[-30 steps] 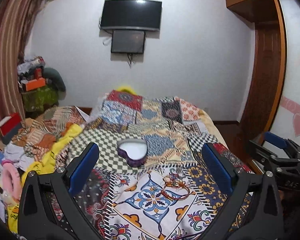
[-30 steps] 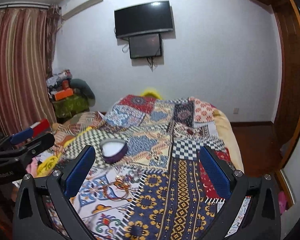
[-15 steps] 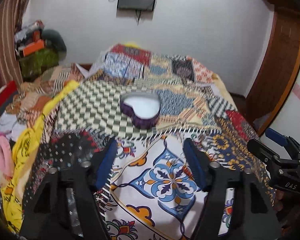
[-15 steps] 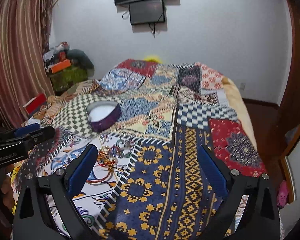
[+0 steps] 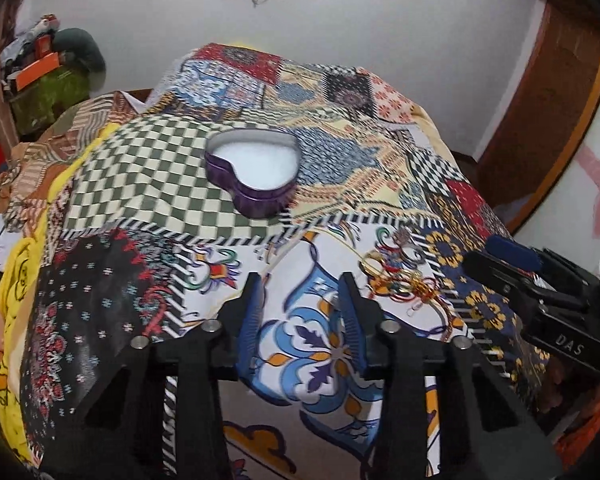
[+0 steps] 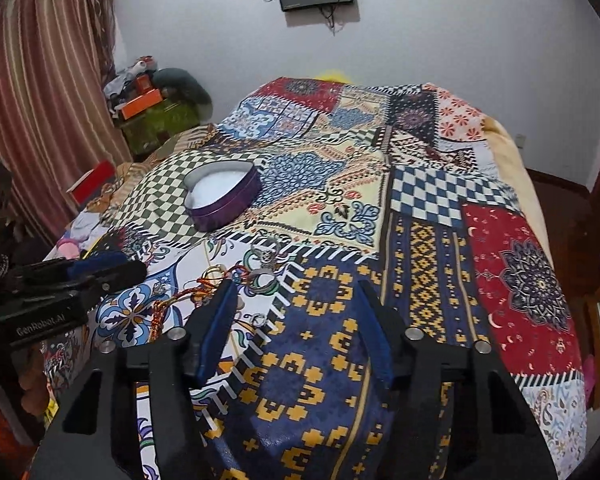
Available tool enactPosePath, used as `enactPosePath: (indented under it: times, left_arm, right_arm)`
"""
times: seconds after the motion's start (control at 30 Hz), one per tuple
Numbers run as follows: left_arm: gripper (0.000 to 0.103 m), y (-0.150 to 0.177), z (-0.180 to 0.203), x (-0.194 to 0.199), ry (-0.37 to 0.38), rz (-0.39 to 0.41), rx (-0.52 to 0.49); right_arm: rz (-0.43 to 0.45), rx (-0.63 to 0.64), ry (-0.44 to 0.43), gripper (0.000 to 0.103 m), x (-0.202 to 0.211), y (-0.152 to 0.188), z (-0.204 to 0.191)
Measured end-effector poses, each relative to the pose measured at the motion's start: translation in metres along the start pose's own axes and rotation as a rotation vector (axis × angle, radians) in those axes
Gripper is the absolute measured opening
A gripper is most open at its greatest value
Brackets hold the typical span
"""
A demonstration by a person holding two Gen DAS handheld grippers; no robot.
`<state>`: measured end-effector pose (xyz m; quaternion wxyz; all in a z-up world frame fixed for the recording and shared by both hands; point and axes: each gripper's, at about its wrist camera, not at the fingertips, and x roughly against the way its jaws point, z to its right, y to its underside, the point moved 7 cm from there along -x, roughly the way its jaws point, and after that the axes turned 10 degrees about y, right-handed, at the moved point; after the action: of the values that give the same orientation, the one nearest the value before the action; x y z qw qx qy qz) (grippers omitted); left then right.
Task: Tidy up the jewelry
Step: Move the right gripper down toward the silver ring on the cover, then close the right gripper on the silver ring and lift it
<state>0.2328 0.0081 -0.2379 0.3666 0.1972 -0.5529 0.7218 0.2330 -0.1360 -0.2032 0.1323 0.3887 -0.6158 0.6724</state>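
on patchwork bedspread [image 5: 148, 184]: heart-shaped tin [image 5: 256, 176], jewelry tangle [image 5: 404, 280]; curtain [image 6: 40, 92] left.

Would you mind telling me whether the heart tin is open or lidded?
Open: the heart tin has no lid, and its white lining shows inside the rim.

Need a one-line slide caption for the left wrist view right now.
Open left gripper over the patchwork bedspread, jewelry tangle to its right, heart-shaped tin beyond.

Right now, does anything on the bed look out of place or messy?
Yes: the jewelry lies in a loose tangle of red and gold cords on the quilt, outside the open heart-shaped tin, which appears to hold only white padding.
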Motion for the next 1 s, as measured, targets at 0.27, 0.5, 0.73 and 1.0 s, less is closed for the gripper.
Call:
enactPosePath:
  times: [0.27, 0.5, 0.73, 1.0]
  left_arm:
    - [0.023, 0.006, 0.013, -0.016, 0.046, -0.031, -0.021]
    - [0.01, 0.006, 0.015, -0.021, 0.067, -0.029, -0.023]
    - [0.009, 0.001, 0.014, -0.014, 0.072, 0.011, -0.028]
    - [0.009, -0.025, 0.009, 0.012, 0.069, 0.107, -0.043]
  right_arm:
    - [-0.032, 0.018, -0.033, 0.05, -0.008, 0.0, -0.005]
    - [-0.057, 0.041, -0.065, 0.05, -0.022, -0.01, -0.007]
    - [-0.082, 0.107, -0.075, 0.039, -0.037, -0.017, -0.019]
    - [-0.097, 0.132, -0.073, 0.037, -0.048, -0.023, -0.02]
